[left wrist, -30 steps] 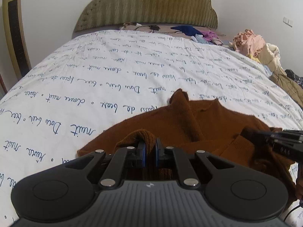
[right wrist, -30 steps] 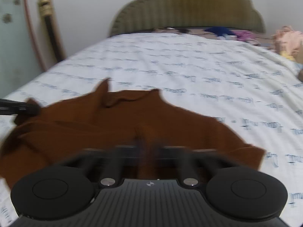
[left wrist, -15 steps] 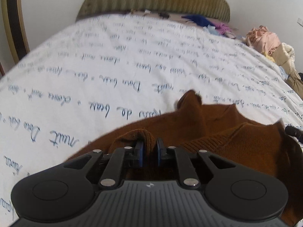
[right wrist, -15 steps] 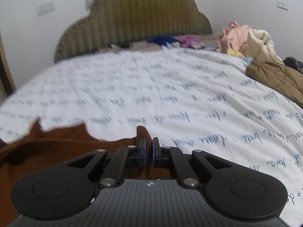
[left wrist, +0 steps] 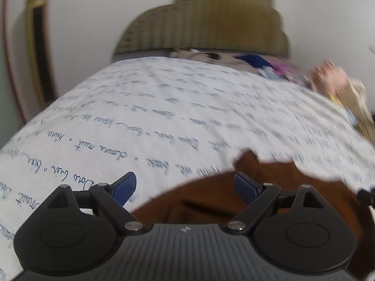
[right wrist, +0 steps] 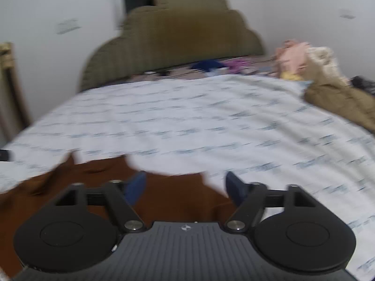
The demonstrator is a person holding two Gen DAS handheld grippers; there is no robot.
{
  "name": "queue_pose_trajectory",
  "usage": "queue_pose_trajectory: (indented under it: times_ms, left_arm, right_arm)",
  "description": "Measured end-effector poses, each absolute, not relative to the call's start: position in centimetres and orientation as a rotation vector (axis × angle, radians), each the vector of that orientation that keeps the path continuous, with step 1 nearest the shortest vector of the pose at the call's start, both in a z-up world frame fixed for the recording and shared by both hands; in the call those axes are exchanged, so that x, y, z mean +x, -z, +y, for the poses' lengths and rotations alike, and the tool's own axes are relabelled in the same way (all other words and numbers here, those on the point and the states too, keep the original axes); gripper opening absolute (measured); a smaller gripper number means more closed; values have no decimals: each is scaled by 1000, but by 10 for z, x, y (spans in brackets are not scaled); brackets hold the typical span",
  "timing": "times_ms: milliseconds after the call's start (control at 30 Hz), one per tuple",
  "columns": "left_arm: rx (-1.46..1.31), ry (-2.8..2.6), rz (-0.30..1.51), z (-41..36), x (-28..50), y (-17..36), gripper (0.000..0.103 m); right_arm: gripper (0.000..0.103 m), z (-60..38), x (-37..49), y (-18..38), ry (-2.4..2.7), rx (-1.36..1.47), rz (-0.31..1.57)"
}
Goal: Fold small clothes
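Left wrist view, blurred: left tongs (left wrist: 185, 187) and right tongs (right wrist: 185, 188) have just been opening — brown garment (left wrist: 211, 201) released (edges smeared).

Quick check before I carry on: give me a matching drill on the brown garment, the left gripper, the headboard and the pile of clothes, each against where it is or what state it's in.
Things:
1. brown garment
2. left gripper
3. headboard
4. pile of clothes

Places or states:
A. at the far end of the bed, against the wall
B. jaws wide apart, just opened, pressing on nothing
C. lying on the white script-printed bedcover, near the grippers
D. heaped at the bed's far right edge

Pairs: 1-C, 2-B, 3-A, 4-D
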State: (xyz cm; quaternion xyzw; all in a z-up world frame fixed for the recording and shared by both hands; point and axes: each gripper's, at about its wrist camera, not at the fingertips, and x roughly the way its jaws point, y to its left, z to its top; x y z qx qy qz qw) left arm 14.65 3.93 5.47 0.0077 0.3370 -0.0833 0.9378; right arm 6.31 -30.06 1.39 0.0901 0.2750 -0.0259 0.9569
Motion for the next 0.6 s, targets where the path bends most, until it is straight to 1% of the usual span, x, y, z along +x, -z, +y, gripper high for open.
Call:
queue_pose_trajectory:
  times_ms: [33, 100, 167, 233, 300, 367, 467, 533, 600]
  left_arm:
    - [88, 198, 688, 32, 137, -52, 91]
    - [254, 230, 677, 14, 122, -38, 91]
    - [437, 164, 629, -4, 115, -18, 91]
    - [546, 34, 617, -10, 126, -1, 91]
    - [516, -93, 658, 0, 147, 7, 91]
    - [401, -174, 713, 18, 165, 5, 91]
    - [279, -66, 715, 29, 160, -11, 91]
    - [303, 92, 703, 17, 147, -17, 91]
    - [403, 184, 683, -6, 138, -17, 91]
  right_arm:
    - [90, -295, 59, -13, -3, 193, 581]
    - [101, -281, 49, -7, -90, 196, 628]
    - [102, -271, 39, 4, -116, 163, 677]
    - [102, -268, 32, 16, -48, 90, 700]
    - [102, -273, 26, 22, 96, 0, 692]
    - [102, -282, 16, 20, 231, -46, 651]
    - [103, -300, -3, 9, 236, 54, 582]
    - [103, -302, -15, 2, 185, 120, 550]
    - [103, -297, -21, 2, 123, 168, 545]
